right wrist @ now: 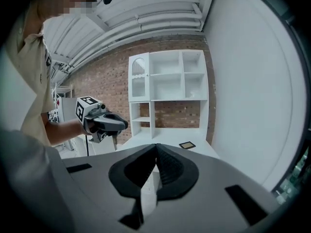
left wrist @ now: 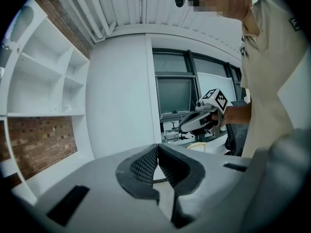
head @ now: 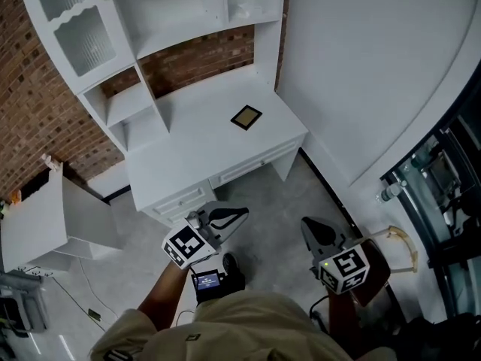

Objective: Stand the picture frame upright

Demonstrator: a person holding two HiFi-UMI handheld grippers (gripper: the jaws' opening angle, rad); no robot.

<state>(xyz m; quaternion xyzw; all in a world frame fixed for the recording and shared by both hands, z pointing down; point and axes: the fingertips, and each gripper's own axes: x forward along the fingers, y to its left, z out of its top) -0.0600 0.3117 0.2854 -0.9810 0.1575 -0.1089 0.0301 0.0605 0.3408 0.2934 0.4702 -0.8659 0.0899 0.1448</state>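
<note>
The picture frame (head: pixel 246 116) lies flat on the white desk (head: pixel 188 156), toward the right end of the top and near its back edge, dark-rimmed with a tan centre. It is well apart from both of our grippers. At the far left we see a brick wall (head: pixel 30 104) running behind the desk. In front of it a white cabinet (head: pixel 37 224) stands on the grey floor (head: pixel 270 235). Next comes the tall shelf unit (head: pixel 113 21) that rises from the back of the desk, and below the desktop are its drawers (head: pixel 180 199), which face us. Our left gripper (head: pixel 229 216) hangs over the floor just in front of those drawers; its own view shows the jaws pressed together at the tips with nothing between them. To its right, our right gripper (head: pixel 319 233) hangs at about the same level, also over the floor, and its jaws too are closed tip to tip on nothing, with the frame visible beyond them on the desktop. Farther right a plain white wall (head: pixel 361 66) meets the desk's end, and a dark window (head: pixel 443 171) fills the right edge.
</note>
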